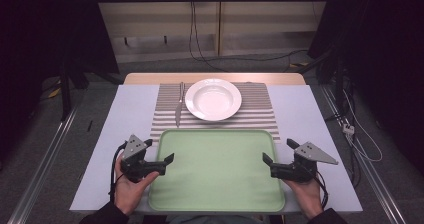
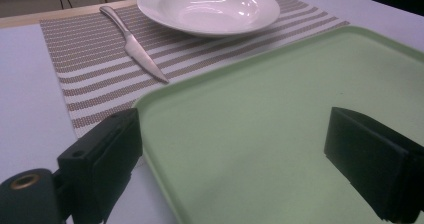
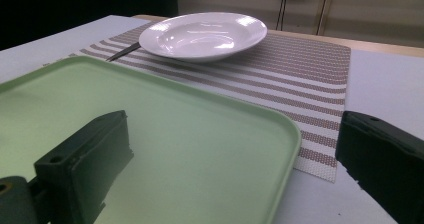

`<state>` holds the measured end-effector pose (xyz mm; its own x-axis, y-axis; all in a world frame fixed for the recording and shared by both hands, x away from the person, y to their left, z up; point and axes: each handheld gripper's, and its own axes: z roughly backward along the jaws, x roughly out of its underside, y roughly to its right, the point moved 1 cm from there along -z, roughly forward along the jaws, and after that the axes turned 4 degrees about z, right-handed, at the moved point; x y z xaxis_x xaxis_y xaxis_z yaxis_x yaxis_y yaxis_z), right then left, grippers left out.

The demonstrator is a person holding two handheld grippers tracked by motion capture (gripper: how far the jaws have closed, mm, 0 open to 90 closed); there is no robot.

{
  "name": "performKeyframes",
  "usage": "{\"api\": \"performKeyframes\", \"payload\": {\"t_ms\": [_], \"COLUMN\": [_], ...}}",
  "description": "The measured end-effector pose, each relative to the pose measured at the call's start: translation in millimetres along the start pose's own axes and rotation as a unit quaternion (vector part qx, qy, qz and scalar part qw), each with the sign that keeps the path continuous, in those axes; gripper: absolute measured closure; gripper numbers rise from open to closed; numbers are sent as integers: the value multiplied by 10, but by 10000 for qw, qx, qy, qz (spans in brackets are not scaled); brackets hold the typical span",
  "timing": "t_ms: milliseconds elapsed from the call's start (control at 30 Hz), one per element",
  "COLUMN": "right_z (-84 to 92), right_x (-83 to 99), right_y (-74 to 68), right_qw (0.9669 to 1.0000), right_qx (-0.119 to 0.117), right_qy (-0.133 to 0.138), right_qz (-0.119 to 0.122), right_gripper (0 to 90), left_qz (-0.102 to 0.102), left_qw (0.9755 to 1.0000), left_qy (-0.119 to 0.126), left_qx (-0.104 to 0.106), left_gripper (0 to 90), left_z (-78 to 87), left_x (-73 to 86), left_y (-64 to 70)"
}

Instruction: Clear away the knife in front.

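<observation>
Left hand-held gripper (image 1: pixel 162 150) jaws spread wide, nothing between them but the left rim of the pale green tray (image 1: pixel 215 184): one jaw outside the rim, one over the tray surface. Right hand-held gripper (image 1: pixel 277 151) likewise released, straddling the tray's right rim. Tray is smooth matte plastic, rectangular with rounded corners and a raised lip, lying flat on the grey desk (image 1: pixel 310 134) between the two grippers. Beyond the jaws: woven striped placemat (image 1: pixel 260 109), glossy round white plate (image 1: pixel 213 99), deep-welled, on it. Steel knife (image 1: pixel 179 104) just beside the plate, on the left gripper's side.
</observation>
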<state>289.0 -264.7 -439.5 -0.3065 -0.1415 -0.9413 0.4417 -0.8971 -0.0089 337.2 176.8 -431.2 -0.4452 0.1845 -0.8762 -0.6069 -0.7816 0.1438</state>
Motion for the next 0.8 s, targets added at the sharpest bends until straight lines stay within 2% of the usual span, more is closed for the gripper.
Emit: {"api": "performKeyframes", "payload": {"t_ms": [133, 200, 400, 467, 700, 800], "right_z": [0, -1, 3, 2, -1, 2], "right_x": [4, 5, 3, 3, 3, 4], "right_y": [9, 10, 10, 9, 8, 8], "right_qw": [10000, 10000, 10000, 10000, 10000, 10000], "right_qx": [-16, -21, -50, -43, -44, -48], "right_qy": [-12, -14, 5, 5, -7, -11], "right_qz": [-29, -38, -39, -40, -39, -19], "right_gripper": [12, 12, 12, 12, 13, 13], "left_qz": [93, 74, 143, 138, 218, 228], "left_qw": [10000, 10000, 9999, 9999, 9996, 9996], "left_qy": [-27, -25, -2, -24, -101, -149], "left_qx": [-4, -61, -24, -86, -157, -88], "left_gripper": [84, 82, 73, 73, 59, 58], "left_z": [-3, -2, -1, -10, -113, -178], "left_x": [-15, -34, -113, -140, -225, -272], "left_y": [-29, -29, -53, -61, -142, -170]}}
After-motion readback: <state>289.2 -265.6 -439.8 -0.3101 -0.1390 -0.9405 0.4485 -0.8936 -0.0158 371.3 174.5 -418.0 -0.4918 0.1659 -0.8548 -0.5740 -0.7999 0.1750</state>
